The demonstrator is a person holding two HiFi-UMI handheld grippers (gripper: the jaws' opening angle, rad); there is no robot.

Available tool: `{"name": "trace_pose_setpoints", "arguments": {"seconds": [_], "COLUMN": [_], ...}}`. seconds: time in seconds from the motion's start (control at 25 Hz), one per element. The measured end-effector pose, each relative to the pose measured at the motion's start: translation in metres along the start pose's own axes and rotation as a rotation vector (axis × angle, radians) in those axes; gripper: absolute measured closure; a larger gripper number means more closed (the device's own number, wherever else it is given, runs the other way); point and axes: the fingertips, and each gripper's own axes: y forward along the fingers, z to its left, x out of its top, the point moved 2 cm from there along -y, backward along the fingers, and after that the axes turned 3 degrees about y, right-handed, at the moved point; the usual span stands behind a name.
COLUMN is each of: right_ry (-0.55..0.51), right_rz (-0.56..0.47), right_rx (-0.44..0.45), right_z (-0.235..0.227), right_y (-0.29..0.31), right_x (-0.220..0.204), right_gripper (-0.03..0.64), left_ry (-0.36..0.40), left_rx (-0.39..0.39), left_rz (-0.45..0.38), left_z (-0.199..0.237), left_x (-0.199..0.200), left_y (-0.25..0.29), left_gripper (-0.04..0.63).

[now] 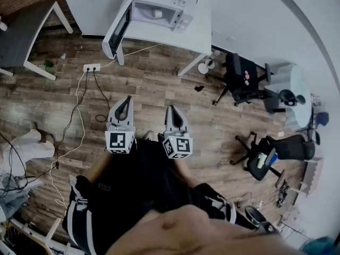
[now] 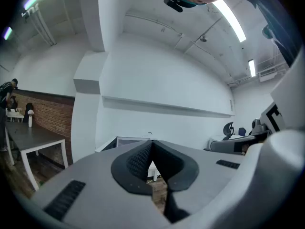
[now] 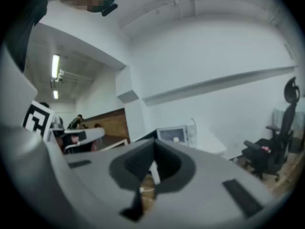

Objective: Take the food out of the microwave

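A white microwave [image 1: 159,12] stands on a white table [image 1: 197,35] at the far end of the room, with its door [image 1: 118,33] swung open to the left. A small white container of food [image 1: 158,14] sits inside. Both grippers are held side by side in front of the person, pointing at the microwave from well back across the wooden floor. The left gripper [image 1: 126,99] is shut with nothing in it, and so is the right gripper [image 1: 173,108]. Over the closed jaws, the left gripper view shows the microwave [image 2: 128,141] and the right gripper view shows the microwave [image 3: 174,135].
A power strip [image 1: 91,67] with trailing cables lies on the floor left of the path. A grey table [image 1: 21,31] stands at the far left. Black office chairs [image 1: 241,81] [image 1: 271,153] and a round white table [image 1: 297,94] stand at the right.
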Motion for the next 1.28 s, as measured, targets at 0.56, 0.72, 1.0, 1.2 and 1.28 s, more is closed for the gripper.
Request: {"name": "trace_pose_setpoints", "arguments": {"seconds": [0.56, 0.72, 1.0, 1.2, 1.28], "right_ry": [0.018, 0.012, -0.006, -0.010, -0.013], "right_rz": [-0.006, -0.007, -0.007, -0.005, -0.007], "right_rx": [0.007, -0.007, -0.026, -0.049, -0.057], "right_z": [0.016, 0.024, 0.042, 0.060, 0.067], "right_y": [-0.003, 0.003, 0.019, 0.033, 0.037], "right_x": [-0.002, -0.003, -0.003, -0.009, -0.012], "right_gripper": [0.586, 0.586, 0.586, 0.586, 0.586], "left_ry": [0.005, 0.003, -0.016, 0.002, -0.004], "left_rx": [-0.015, -0.017, -0.013, -0.042, -0.060], "left_rz": [-0.009, -0.006, -0.016, -0.011, -0.013], "left_z": [0.005, 0.016, 0.043, 0.065, 0.072], "left_x": [-0.003, -0.007, -0.004, -0.008, -0.014], "left_y": [-0.010, -0.015, -0.019, -0.020, -0.021], "left_gripper": [0.565, 0.565, 0.565, 0.565, 0.565]}}
